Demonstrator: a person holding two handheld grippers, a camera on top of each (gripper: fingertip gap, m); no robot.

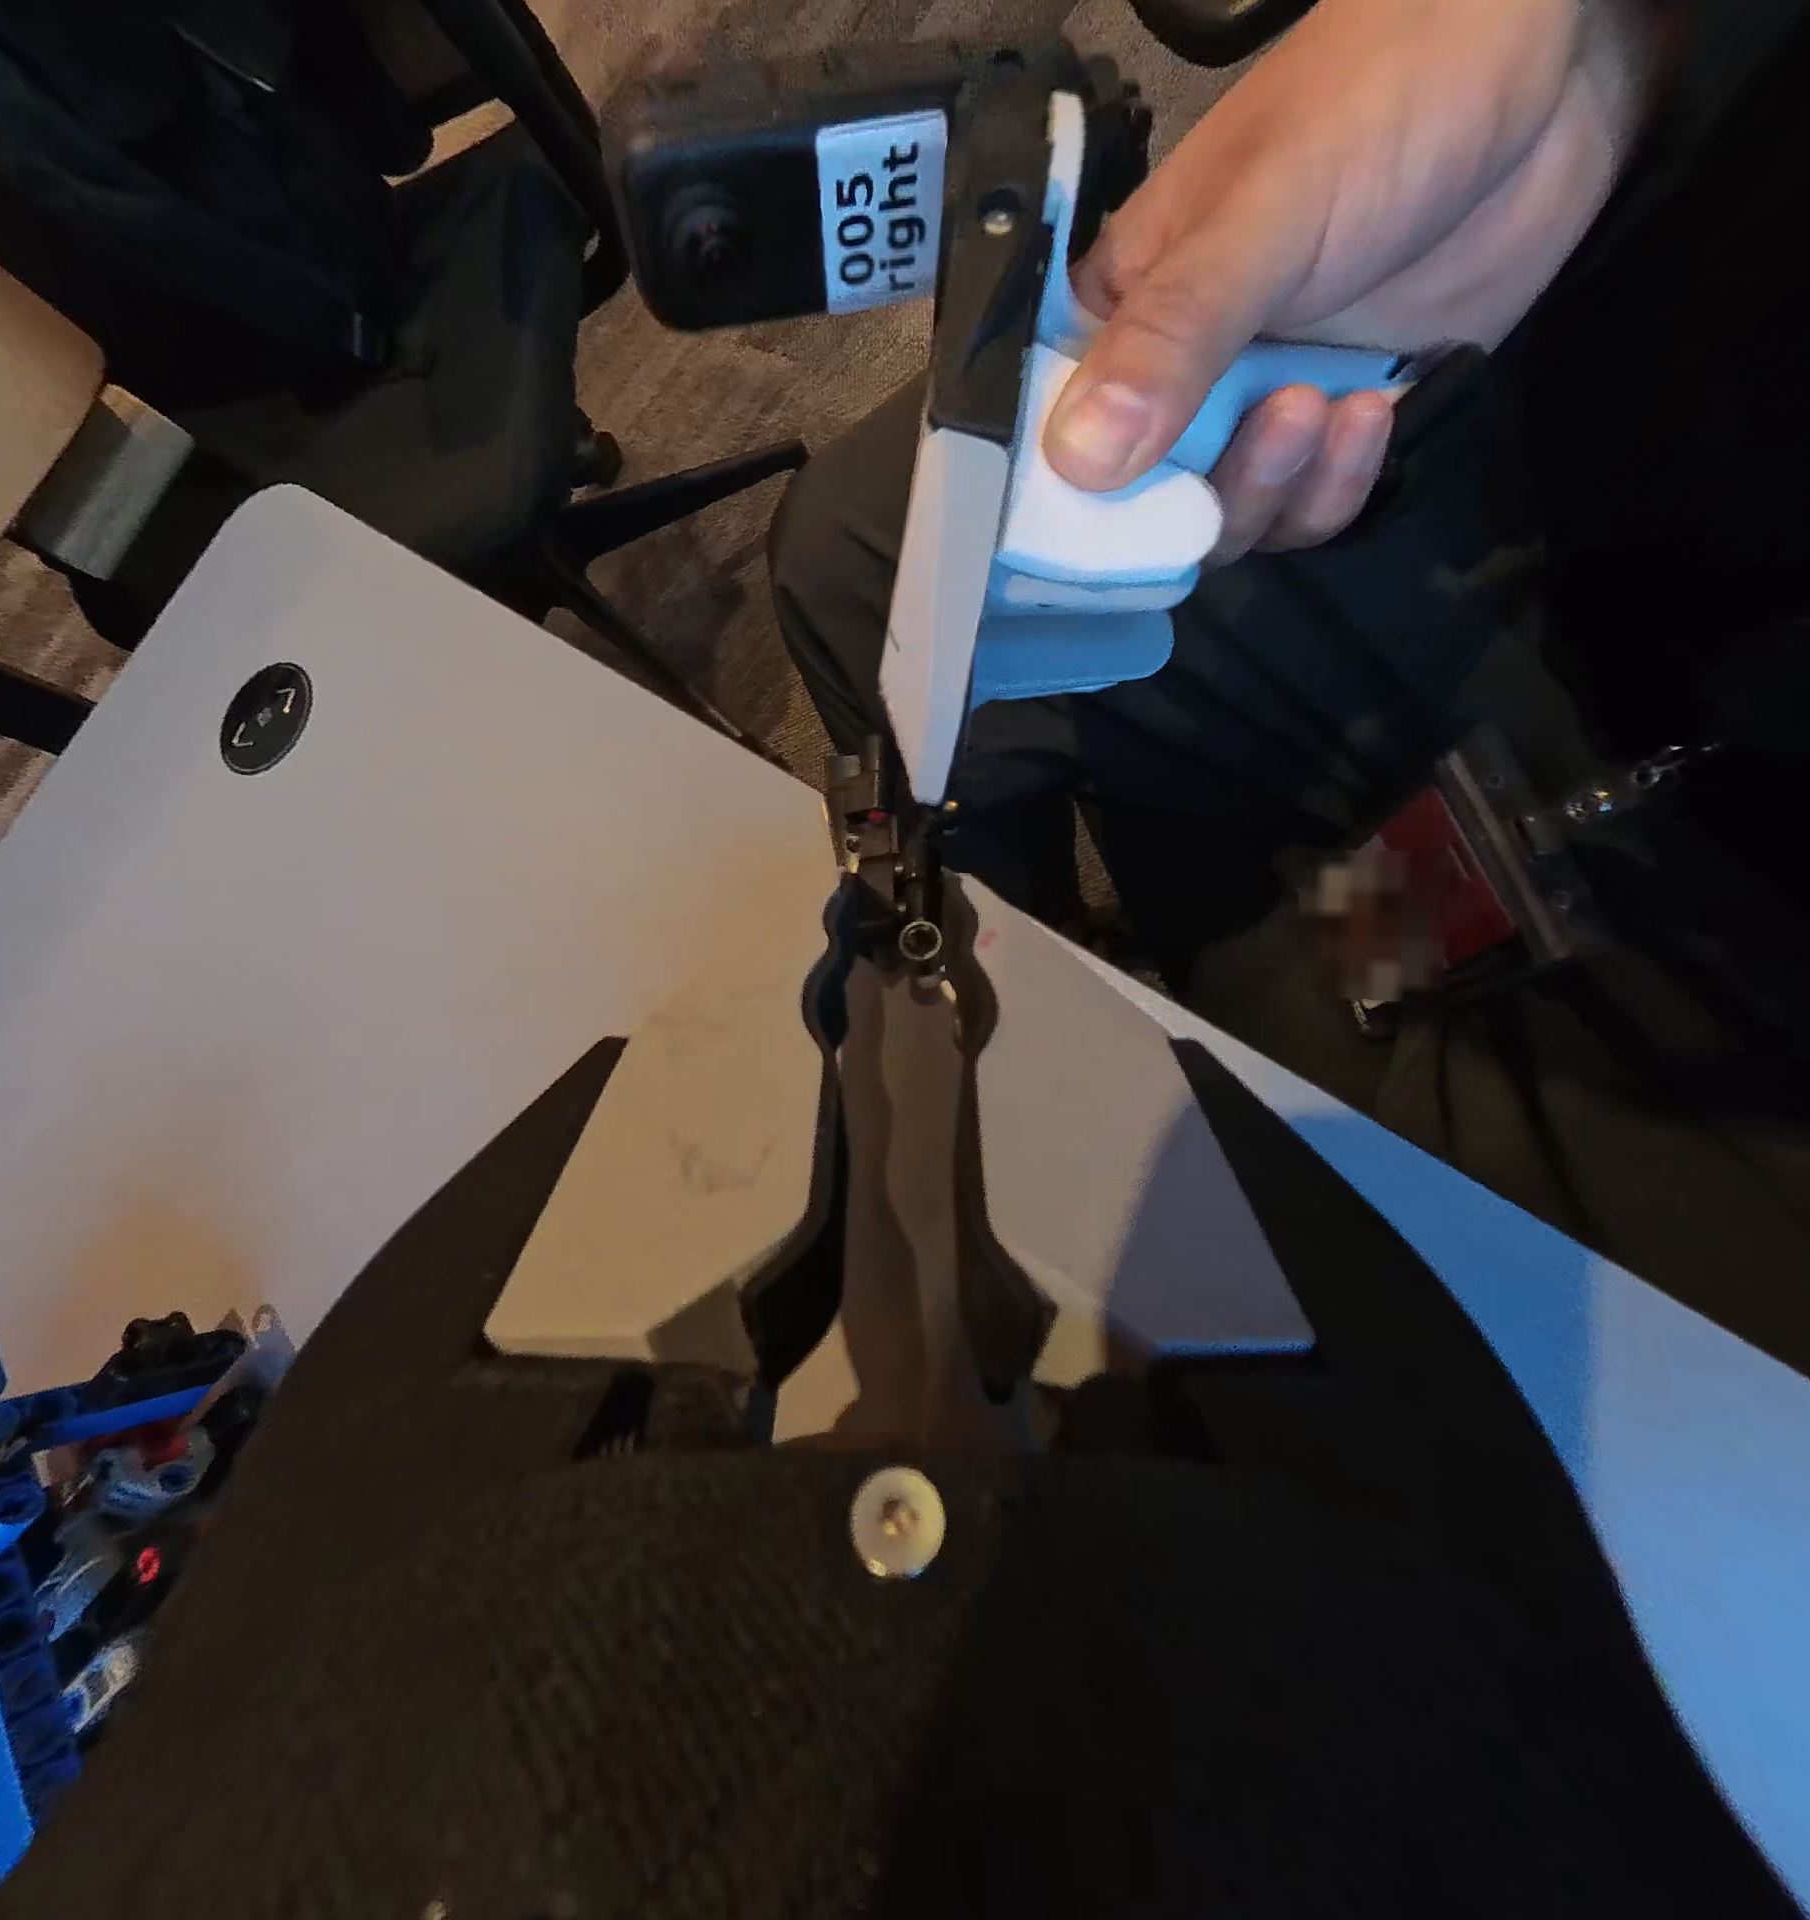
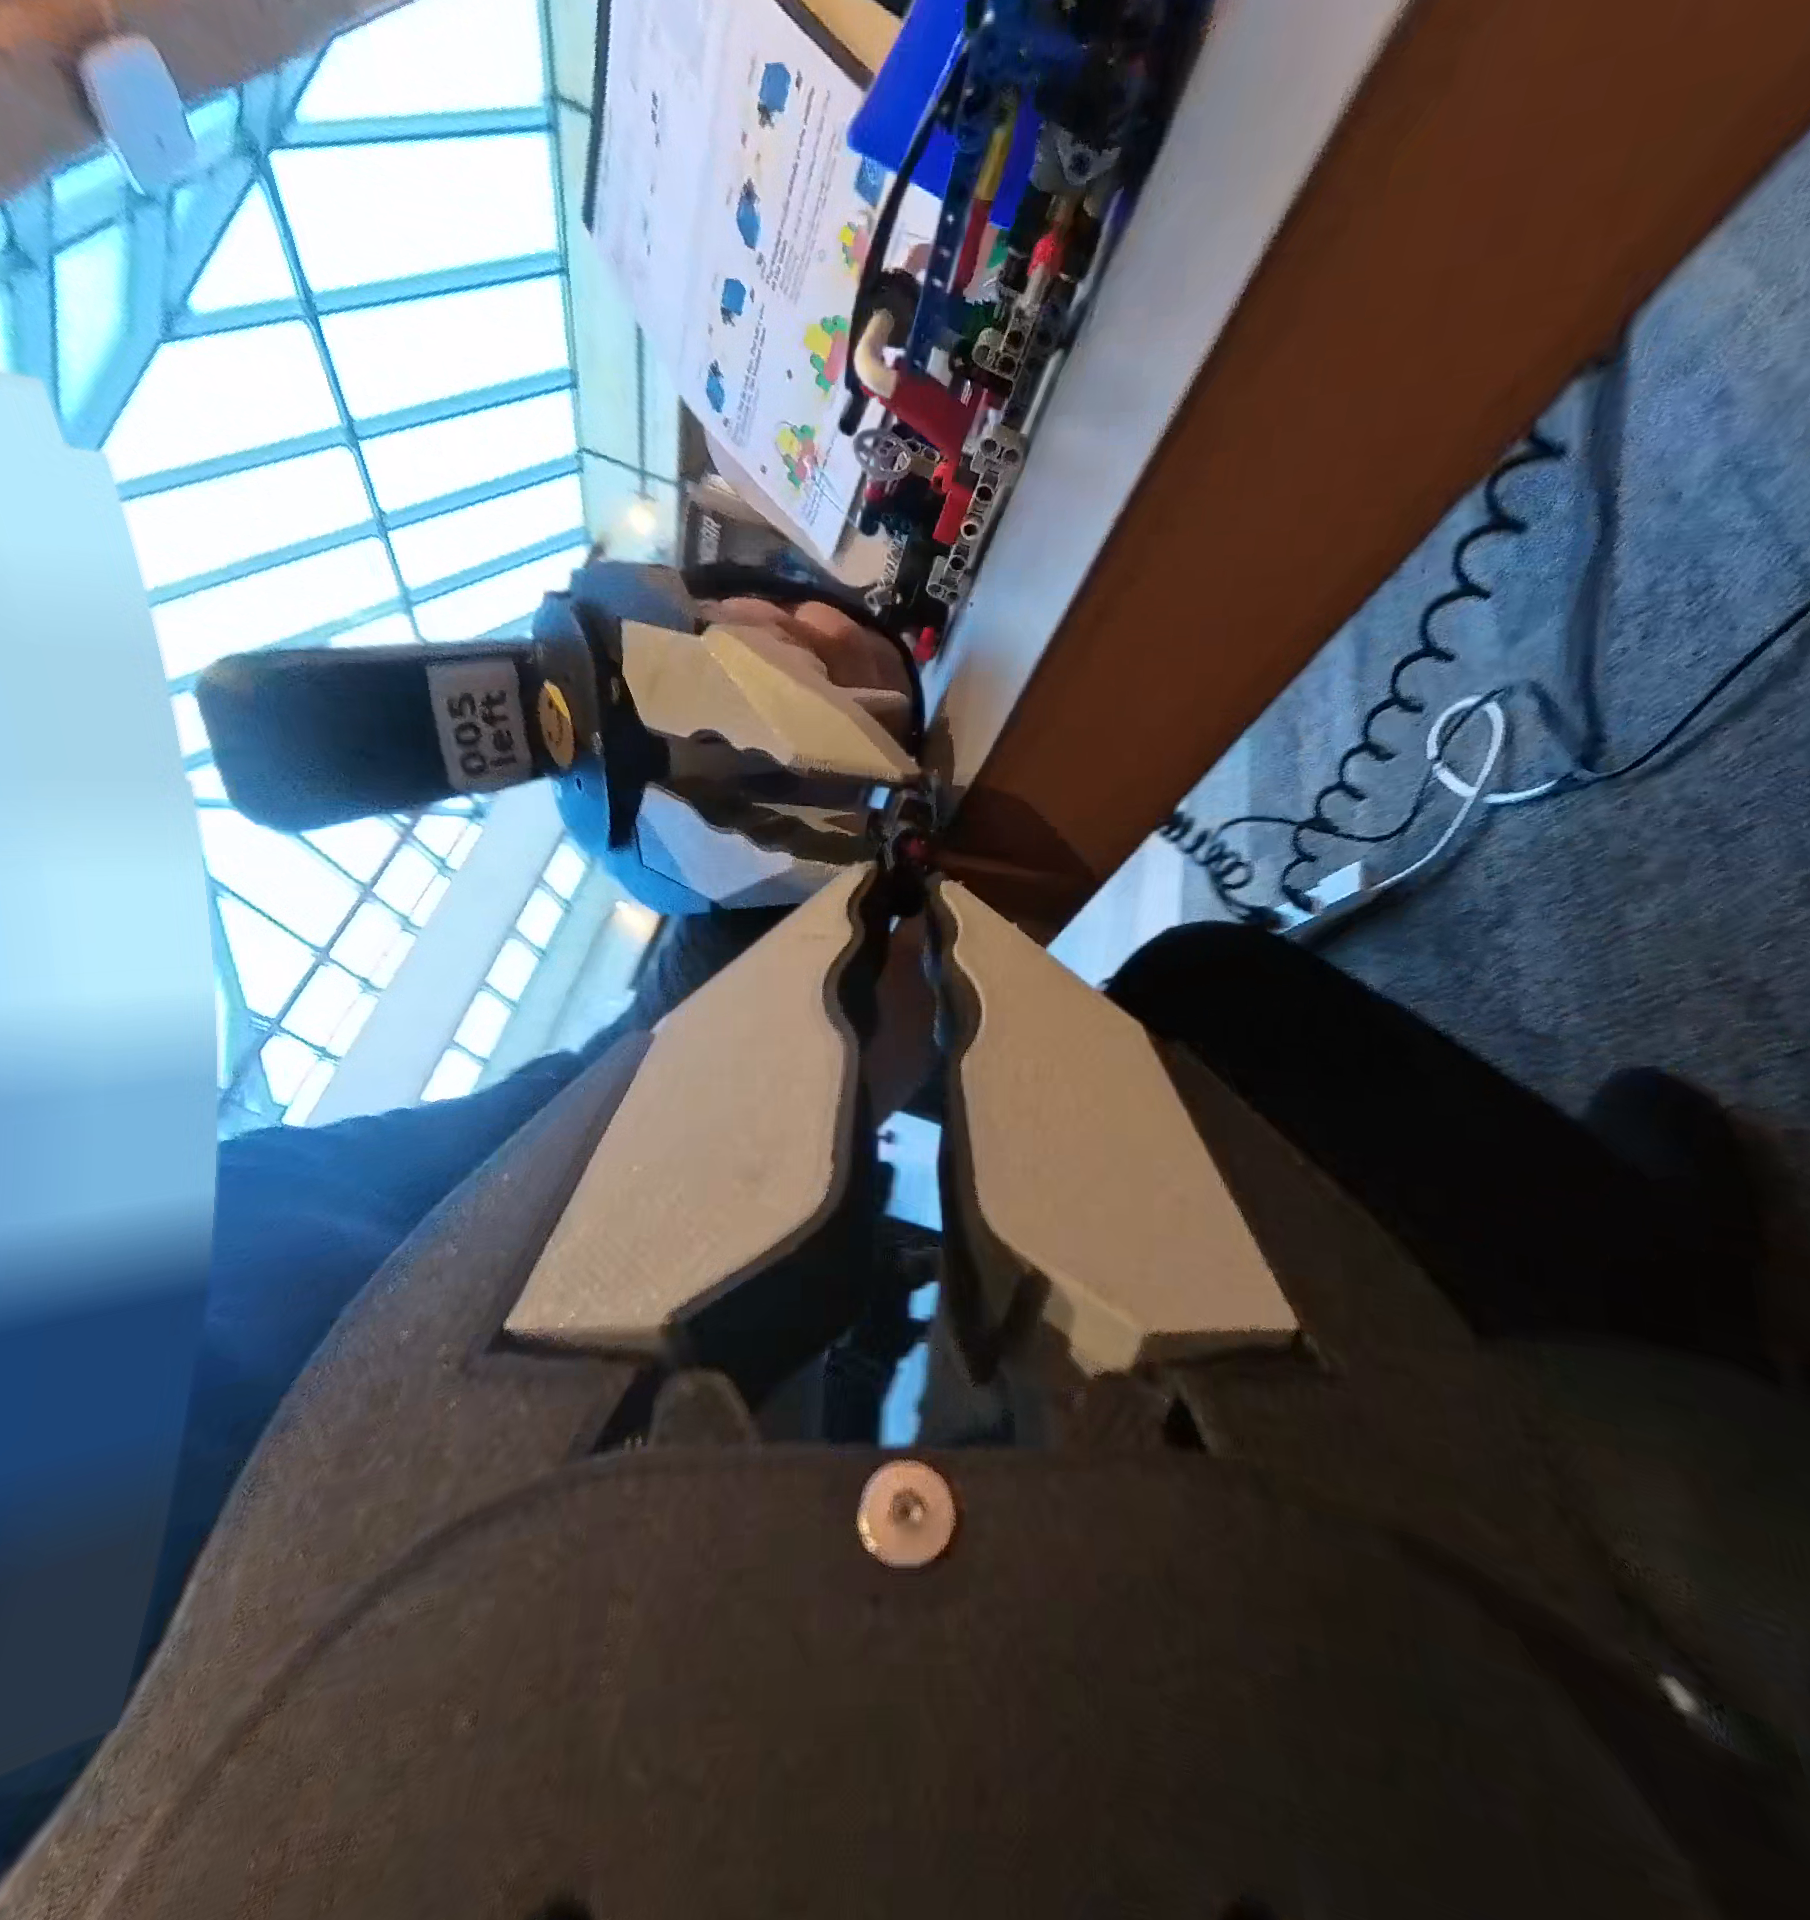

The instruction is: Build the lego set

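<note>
Both claws, left and right, pinch one small dark lego piece together at the white tabletop's edge.

White table with wood-coloured edge band; brown carpet below; black chair base; glazed grid skylight admits bright daylight

White table, black round button near its far corner. Blue, black, red and grey lego model at table's near left edge. Small black and grey lego piece with red dot. Gripper fingers pale grey, black-edged. Brown mottled carpet. White booklet with blue, yellow, green pictures.
</note>
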